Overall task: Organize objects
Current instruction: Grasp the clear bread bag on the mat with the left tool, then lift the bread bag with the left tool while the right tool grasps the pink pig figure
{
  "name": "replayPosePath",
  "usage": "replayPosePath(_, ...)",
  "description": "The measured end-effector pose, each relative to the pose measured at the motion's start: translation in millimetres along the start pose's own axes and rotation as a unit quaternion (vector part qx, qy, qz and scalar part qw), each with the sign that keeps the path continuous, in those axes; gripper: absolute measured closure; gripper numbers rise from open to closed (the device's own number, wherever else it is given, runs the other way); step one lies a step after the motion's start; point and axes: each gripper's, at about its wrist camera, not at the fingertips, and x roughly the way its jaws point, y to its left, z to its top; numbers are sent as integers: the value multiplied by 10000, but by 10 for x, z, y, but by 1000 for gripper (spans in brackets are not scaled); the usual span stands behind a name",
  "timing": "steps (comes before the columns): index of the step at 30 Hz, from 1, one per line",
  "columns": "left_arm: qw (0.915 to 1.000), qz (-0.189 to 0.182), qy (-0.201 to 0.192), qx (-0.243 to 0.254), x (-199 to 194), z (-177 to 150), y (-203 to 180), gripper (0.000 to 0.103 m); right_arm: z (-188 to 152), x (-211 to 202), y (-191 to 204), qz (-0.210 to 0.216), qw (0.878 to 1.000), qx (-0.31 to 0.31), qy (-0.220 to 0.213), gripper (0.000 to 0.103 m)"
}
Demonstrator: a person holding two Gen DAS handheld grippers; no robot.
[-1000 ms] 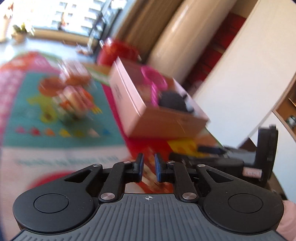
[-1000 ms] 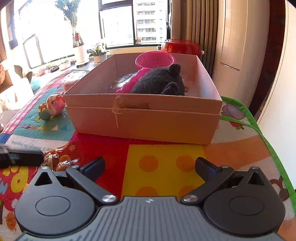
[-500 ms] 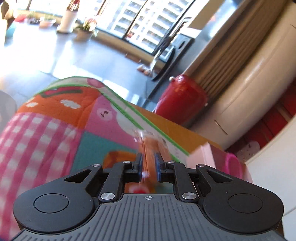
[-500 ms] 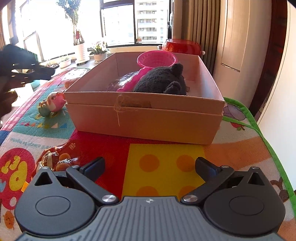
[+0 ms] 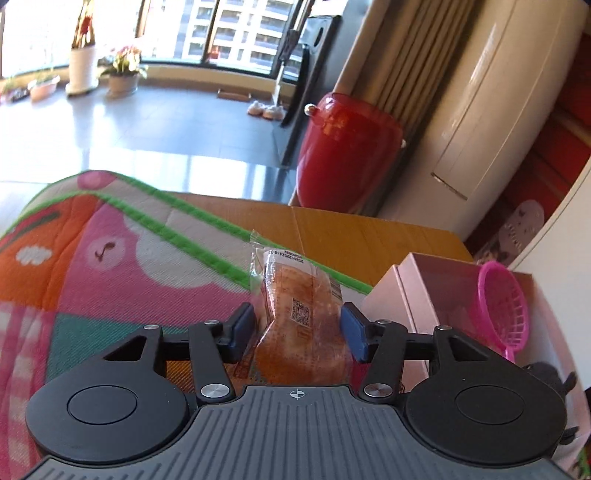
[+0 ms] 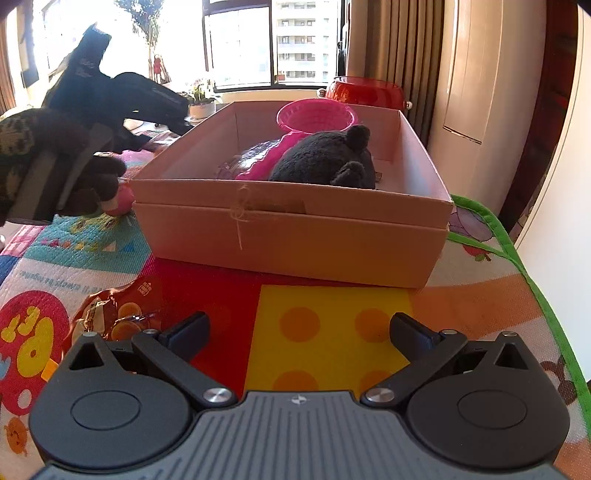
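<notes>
Left wrist: left tool (image 5: 297,326) opening around snack packet (image 5: 295,317).

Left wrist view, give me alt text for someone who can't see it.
The left gripper is opening around a clear-wrapped snack packet above a colourful play mat. A pink cardboard box holding a pink basket sits to its right.

Super sunny room, big windows (image 5: 236,33) looking out at apartment towers (image 6: 299,40). Shiny grey tile floor (image 5: 155,122) bouncing the light, potted plants (image 5: 123,74) lined up along the sill. Beige pleated curtains (image 5: 413,77) on the right, next to a tall cream cabinet (image 5: 476,122). A red bin (image 5: 347,151) stands on the floor beside it.
</notes>
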Motion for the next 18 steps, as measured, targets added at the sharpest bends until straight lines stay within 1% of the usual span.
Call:
replayPosePath(2, 10000, 38, -21, 61, -23, -24, -33, 49, 1, -2, 0, 0, 10000, 1, -1, 0)
replayPosePath(6, 9995, -4, 2, 328, -177, -106, -77, 53, 2, -5, 0, -3, 10000, -1, 0, 0)
replayPosePath(8, 9990, -37, 1, 436, -247, -148, -75, 60, 5, -6, 0, -6, 10000, -4, -1, 0)
replayPosePath(10, 9990, -147, -108, 403, -424, -237, -30, 61, 8, -3, 1, -4, 10000, -2, 0, 0)
replayPosePath(13, 9984, -443, -303, 186, -797, -433, 69, 62, 8, -3, 2, -7, 10000, -3, 1, 0)
replayPosePath(16, 9967, -723, -310, 205, -1149, -701, 129, 62, 23, 1, 23, -52, 10000, -42, 30, 0)
replayPosePath(18, 9957, -860, -352, 34, -1387, -894, 239, 62, 51, -30, 73, -82, 9999, -97, 16, 0)
